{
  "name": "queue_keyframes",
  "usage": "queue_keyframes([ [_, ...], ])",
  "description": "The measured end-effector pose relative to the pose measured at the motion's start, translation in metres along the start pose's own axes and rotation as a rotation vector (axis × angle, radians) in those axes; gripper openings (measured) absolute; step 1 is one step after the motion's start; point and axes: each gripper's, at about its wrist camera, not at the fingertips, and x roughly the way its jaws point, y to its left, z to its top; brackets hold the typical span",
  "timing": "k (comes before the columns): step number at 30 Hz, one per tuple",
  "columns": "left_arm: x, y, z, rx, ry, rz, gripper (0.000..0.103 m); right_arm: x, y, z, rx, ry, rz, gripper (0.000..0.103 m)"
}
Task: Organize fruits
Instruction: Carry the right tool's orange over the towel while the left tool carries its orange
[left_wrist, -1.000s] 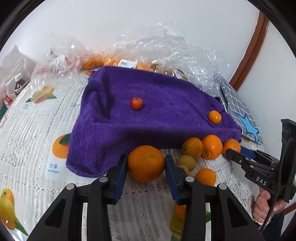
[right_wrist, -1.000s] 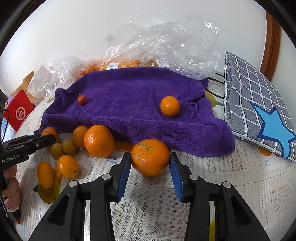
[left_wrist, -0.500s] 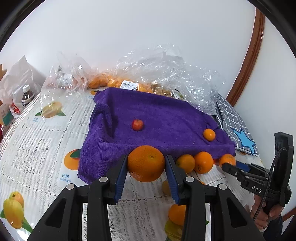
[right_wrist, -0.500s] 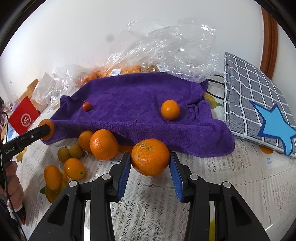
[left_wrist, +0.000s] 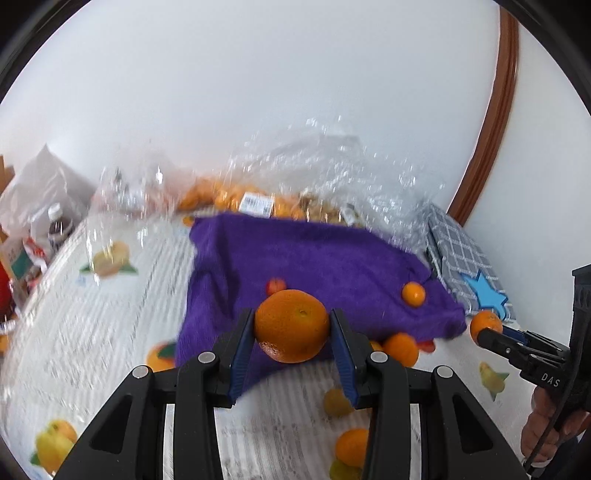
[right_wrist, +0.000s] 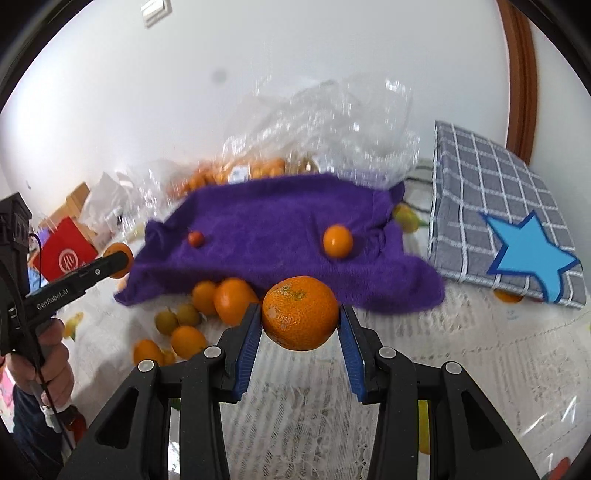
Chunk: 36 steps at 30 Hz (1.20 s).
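Your left gripper (left_wrist: 291, 326) points down a little, and its two blue pads squeeze an orange (left_wrist: 291, 325) from both sides. Your right gripper (right_wrist: 300, 320) tilts down too, squeezing its own orange (right_wrist: 300, 317). Your left hand (right_wrist: 40, 360) and right hand (left_wrist: 550, 424) each wrap around a handle.

I count two big fruits held up: one large round orange (left_wrist: 291, 325) in the left wrist view and a second large orange (right_wrist: 300, 317) in the right. One purple terry towel (right_wrist: 266, 206) carries one small red fruit (right_wrist: 195, 238) and one small orange mandarin (right_wrist: 337, 240). In front of it I make out four loose orange mandarins (right_wrist: 234, 301) and two greenish-yellow round fruits (right_wrist: 166, 321). There is one grey checked bag with a blue star (right_wrist: 491, 177). The clear plastic bags (right_wrist: 332, 122) blur together; I can't count them.
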Motion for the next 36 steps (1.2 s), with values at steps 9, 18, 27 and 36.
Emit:
queue_keyframes([
  [9, 0.007, -0.002, 0.050, -0.044, -0.065, -0.021, 0.039, 0.001, -0.006, 0.039, 0.008, -0.074, -0.025, 0.042],
  [18, 0.040, -0.004, 0.061, -0.101, -0.077, -0.011, 0.039, 0.025, -0.010, 0.070, 0.000, -0.089, -0.009, 0.042],
  [27, 0.063, 0.011, 0.053, -0.104, -0.042, 0.054, 0.039, 0.047, -0.010, 0.092, -0.023, -0.106, 0.008, 0.042],
  [36, 0.077, 0.019, 0.047, -0.103, -0.016, 0.082, 0.039, 0.076, -0.012, 0.090, -0.028, -0.082, -0.010, 0.042],
])
